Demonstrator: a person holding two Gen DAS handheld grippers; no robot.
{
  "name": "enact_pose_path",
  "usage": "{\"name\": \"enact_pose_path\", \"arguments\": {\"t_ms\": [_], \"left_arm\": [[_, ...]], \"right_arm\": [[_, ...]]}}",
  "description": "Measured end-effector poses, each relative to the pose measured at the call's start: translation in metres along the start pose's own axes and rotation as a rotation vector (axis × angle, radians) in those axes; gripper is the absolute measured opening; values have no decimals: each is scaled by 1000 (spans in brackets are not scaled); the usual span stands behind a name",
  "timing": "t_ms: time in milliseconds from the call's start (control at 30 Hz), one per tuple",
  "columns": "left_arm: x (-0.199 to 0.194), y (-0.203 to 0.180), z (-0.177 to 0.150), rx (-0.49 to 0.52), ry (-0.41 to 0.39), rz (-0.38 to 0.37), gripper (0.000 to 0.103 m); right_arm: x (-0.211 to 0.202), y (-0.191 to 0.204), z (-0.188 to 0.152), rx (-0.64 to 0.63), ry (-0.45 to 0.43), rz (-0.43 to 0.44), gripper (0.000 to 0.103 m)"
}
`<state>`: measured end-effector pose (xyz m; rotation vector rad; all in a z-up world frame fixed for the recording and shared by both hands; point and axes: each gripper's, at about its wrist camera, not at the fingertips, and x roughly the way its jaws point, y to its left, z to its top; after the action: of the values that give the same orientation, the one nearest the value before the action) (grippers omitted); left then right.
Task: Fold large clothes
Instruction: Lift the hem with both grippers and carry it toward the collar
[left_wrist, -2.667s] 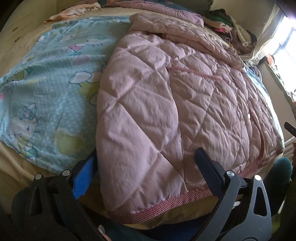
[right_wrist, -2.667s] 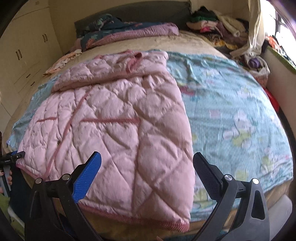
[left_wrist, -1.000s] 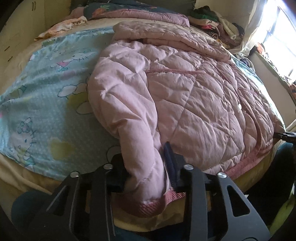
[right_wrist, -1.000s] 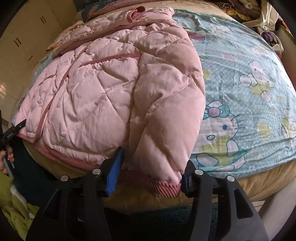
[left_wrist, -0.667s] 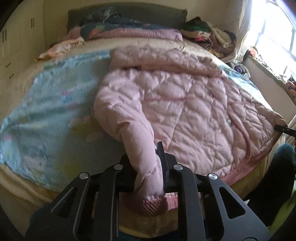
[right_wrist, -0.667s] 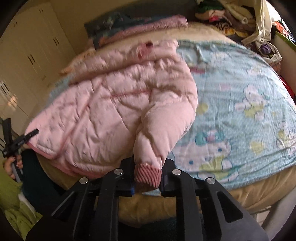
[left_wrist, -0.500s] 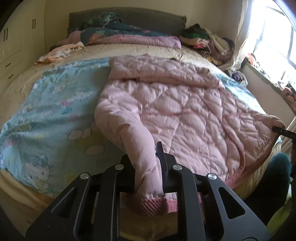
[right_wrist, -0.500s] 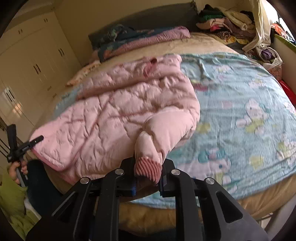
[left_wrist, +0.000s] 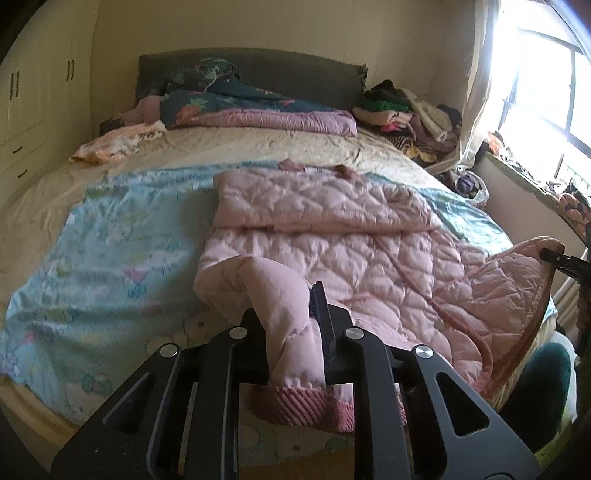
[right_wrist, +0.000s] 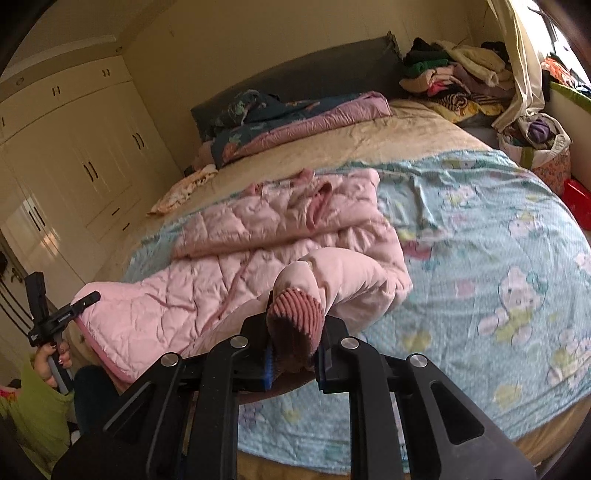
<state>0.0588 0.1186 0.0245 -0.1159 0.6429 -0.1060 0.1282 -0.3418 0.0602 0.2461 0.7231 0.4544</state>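
Pink quilted jacket (left_wrist: 332, 236) lies spread across a blue cartoon-print sheet (left_wrist: 110, 258) on the bed (left_wrist: 221, 151), its collar end folded over toward the headboard (left_wrist: 258, 70). At the near edge, the left tongs (left_wrist: 291, 325) are pinched tight on 1 lower corner of the jacket, lifting it so the ribbed hem (left_wrist: 303, 406) droops over the jaws. Farther right, the right tongs (right_wrist: 295, 339) are clamped on the ribbed cuff (right_wrist: 295, 314) of a sleeve, raised off the sheet, with the padded sleeve bunched behind it. Folded bedding (left_wrist: 258, 114) sits by the headboard, and a heap of clothes (left_wrist: 406, 110) is piled at the far right beside the window (left_wrist: 546, 74).
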Motion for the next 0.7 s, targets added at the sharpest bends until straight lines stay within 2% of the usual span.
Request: {"name": "enact_pose_path", "arguments": {"t_ms": [700], "left_arm": [[-5,-7,67,32,-109,-3,10]], "right_arm": [[-6,11,70,-19,-119,-4,14]]}}
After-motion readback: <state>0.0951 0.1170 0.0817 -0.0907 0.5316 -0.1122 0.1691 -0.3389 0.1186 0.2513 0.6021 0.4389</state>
